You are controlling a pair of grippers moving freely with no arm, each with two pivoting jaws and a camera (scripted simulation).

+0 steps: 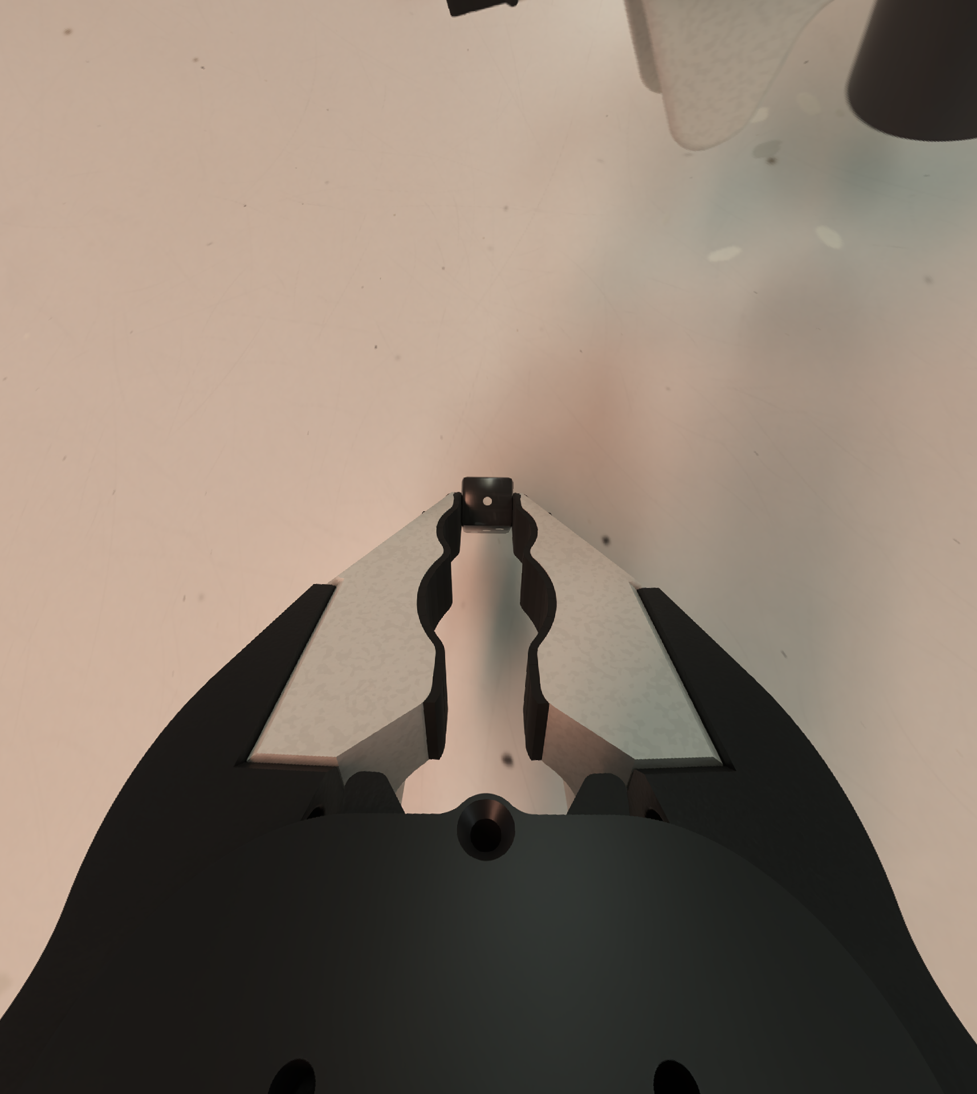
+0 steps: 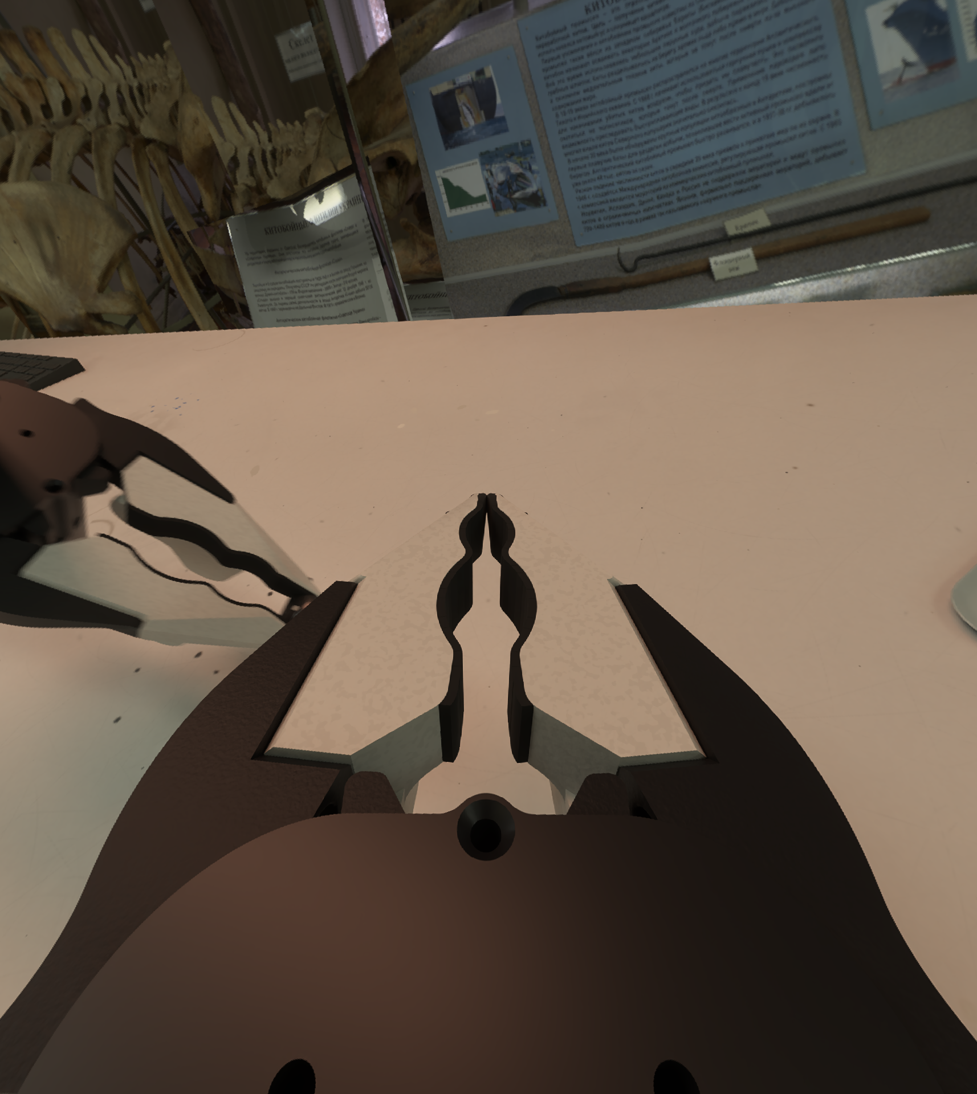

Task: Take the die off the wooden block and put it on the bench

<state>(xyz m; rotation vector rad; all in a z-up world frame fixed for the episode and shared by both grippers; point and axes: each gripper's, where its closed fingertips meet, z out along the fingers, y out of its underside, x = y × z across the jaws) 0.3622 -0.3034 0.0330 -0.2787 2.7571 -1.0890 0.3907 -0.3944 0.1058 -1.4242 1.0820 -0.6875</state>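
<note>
The die [image 1: 487, 502] is glossy black with a white pip on the face toward the camera. The left gripper [image 1: 487, 509] has a smooth, matt black body; its fingers [image 1: 382, 639] carry pale, mottled, slightly speckled panels with dark wavy inner edges. The right gripper [image 2: 487, 497] shows the same finish. The bench [image 1: 178, 296] is a smooth, faintly reflective beige surface marked with small dark specks.
</note>
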